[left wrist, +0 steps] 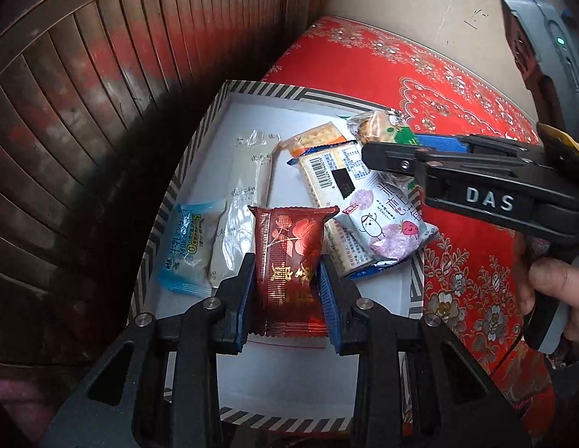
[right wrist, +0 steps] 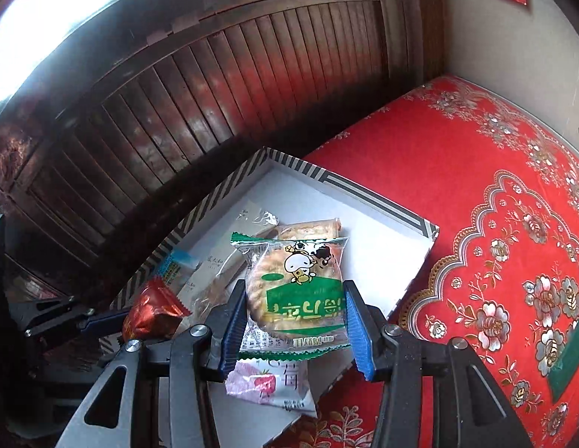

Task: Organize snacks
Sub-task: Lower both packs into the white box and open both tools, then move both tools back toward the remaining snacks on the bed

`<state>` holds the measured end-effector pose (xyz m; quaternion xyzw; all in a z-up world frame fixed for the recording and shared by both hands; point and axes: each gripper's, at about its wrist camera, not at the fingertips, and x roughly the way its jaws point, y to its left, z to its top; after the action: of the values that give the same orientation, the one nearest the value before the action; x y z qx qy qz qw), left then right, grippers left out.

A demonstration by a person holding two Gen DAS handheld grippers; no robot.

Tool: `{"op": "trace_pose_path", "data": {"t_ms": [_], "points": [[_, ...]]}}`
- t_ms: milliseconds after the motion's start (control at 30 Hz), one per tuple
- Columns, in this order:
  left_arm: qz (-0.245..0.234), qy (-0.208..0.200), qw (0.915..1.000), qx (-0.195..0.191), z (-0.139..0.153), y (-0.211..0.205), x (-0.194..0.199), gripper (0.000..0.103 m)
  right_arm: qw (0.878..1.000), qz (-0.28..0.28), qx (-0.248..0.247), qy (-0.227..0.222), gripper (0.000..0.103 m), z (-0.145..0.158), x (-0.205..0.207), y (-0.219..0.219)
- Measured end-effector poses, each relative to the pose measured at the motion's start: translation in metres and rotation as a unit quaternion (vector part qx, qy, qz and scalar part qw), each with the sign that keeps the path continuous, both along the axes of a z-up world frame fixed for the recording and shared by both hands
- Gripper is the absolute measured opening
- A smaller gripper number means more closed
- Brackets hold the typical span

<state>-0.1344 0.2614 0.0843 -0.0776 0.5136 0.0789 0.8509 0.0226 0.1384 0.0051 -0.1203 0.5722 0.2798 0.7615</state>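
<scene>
In the left wrist view my left gripper [left wrist: 285, 267] is shut on a dark red foil snack packet [left wrist: 287, 246], held upright over a white box with a striped rim [left wrist: 214, 112]. In the right wrist view my right gripper [right wrist: 295, 295] is shut on a clear, green-edged biscuit packet with a cartoon cow [right wrist: 297, 280], also above the box [right wrist: 364, 186]. The right gripper [left wrist: 383, 149] reaches in from the right with that green packet [left wrist: 383, 127]. The left gripper [right wrist: 114, 319] shows at the left with the red packet [right wrist: 151, 310].
In the box lie a blue packet [left wrist: 185, 246], a long white packet [left wrist: 244, 194], a barcode cracker pack [left wrist: 327, 175], an orange cracker pack [left wrist: 315, 138] and a white-purple packet [left wrist: 383, 224]. The box sits on a red floral cloth [left wrist: 457, 86] against a slatted wooden panel [left wrist: 102, 74]. A hand [left wrist: 551, 287] holds the right gripper.
</scene>
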Motion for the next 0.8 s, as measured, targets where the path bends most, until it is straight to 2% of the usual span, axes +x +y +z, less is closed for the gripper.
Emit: {"op": "trace_pose_path", "data": {"t_ms": [133,167,233,367,467,500,633,800], "points": [[0.006,-0.005,1.0,0.006,0.0,0.003,0.003,0.032,1.0,-0.008,-0.001,0.012,0.05,-0.008,0.004,0.002],[0.009,-0.007,0.9998,0.013,0.002,0.005,0.003,0.036,1.0,-0.012,0.01,0.005,0.055,-0.003,0.003,-0.001],[0.014,-0.017,0.9996,0.02,0.007,0.008,0.003,0.039,0.999,-0.024,0.025,-0.008,0.057,0.01,-0.001,-0.009],[0.016,-0.053,0.9979,0.032,0.028,0.009,0.004,0.039,0.998,-0.035,0.031,-0.034,0.058,0.042,-0.013,-0.031],[0.005,-0.089,0.9952,0.038,0.047,-0.002,0.01,0.039,0.996,-0.059,0.027,-0.069,0.065,0.069,-0.028,-0.056],[-0.003,-0.099,0.9944,0.037,0.053,-0.007,0.015,0.039,0.994,-0.068,0.027,-0.078,0.068,0.078,-0.032,-0.066],[-0.059,-0.127,0.9897,0.03,0.071,-0.042,0.036,0.039,0.986,-0.114,0.011,-0.119,0.068,0.117,-0.052,-0.113],[-0.145,-0.125,0.9815,-0.002,0.085,-0.102,0.062,0.039,0.969,-0.185,-0.028,-0.159,0.07,0.161,-0.085,-0.178]]}}
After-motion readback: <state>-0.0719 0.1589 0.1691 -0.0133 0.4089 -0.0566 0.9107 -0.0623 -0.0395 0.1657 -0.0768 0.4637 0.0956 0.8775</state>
